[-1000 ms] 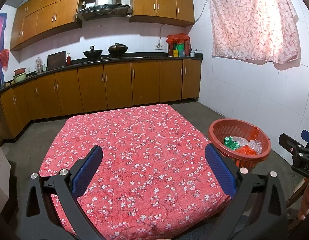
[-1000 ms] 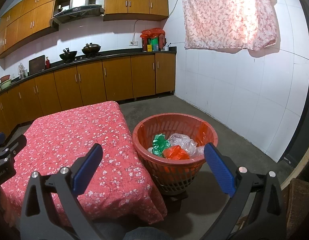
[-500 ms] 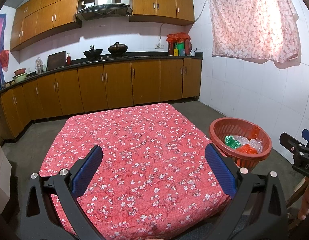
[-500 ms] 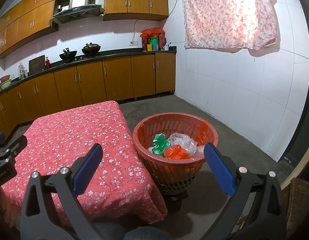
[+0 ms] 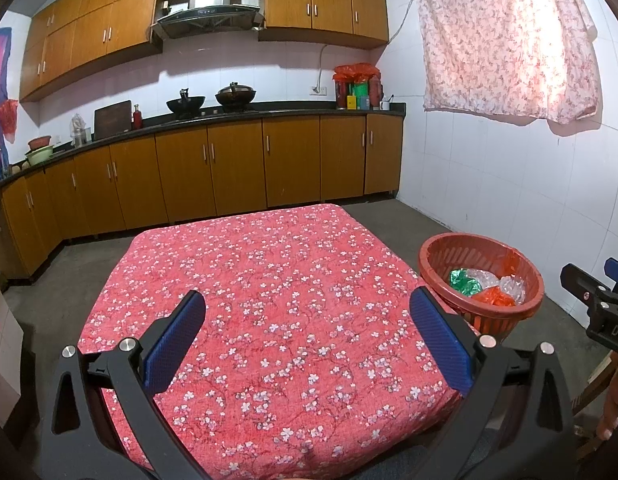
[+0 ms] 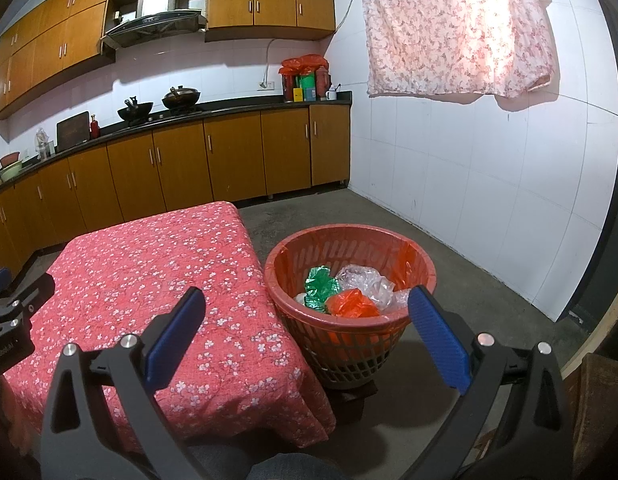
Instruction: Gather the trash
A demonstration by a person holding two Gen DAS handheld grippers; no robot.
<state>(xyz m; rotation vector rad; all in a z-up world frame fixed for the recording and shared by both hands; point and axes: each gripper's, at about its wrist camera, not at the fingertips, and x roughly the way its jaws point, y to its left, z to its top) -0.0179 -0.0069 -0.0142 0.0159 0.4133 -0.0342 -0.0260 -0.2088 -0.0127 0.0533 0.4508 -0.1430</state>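
Both the left gripper (image 5: 307, 338) and the right gripper (image 6: 307, 336) have fingers spread wide and hold nothing. The trash (image 6: 345, 290) lies in the red basket (image 6: 423, 280) on the floor, just beside the table (image 5: 269, 280) with the floral cloth. Cabinets (image 5: 213, 168) stand along the wall behind.

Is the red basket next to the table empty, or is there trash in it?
Not empty. The red basket holds a green wrapper, clear crumpled plastic and an orange bag, piled below its rim.

Left tongs (image 5: 307, 338) held level, blue pads spread wide, nothing gripped. Right tongs (image 6: 307, 336) likewise spread wide, empty, held beside the left.
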